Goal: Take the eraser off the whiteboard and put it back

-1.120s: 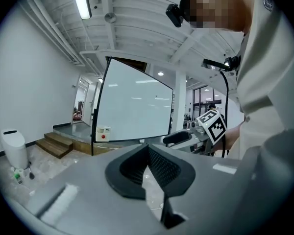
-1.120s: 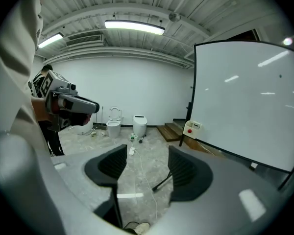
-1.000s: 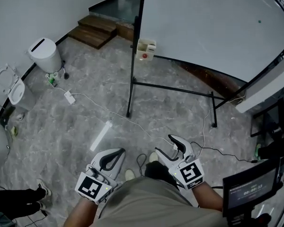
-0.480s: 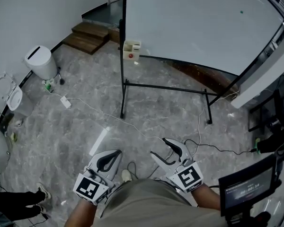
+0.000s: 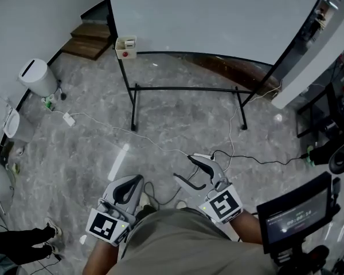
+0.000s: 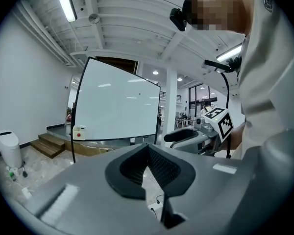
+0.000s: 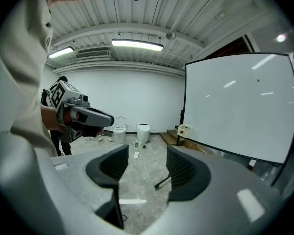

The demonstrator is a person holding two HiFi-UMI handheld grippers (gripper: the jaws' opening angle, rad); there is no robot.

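Your left hand-held gripper is closed, your right hand-held gripper open and just narrowing. Both sit empty at your waist, since the likely eraser, upper left on the whiteboard corner, lies well beyond reach.

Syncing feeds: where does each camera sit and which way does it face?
Head view: head-mounted, steeply down at floor, whiteboard; left gripper, right gripper, torso show.
Left gripper view: on left gripper, facing whiteboard; right gripper, torso at right.
Right gripper view: on right gripper, along empty fingers, just closing slightly; whiteboard right, left gripper left.
All share the whiteboard.
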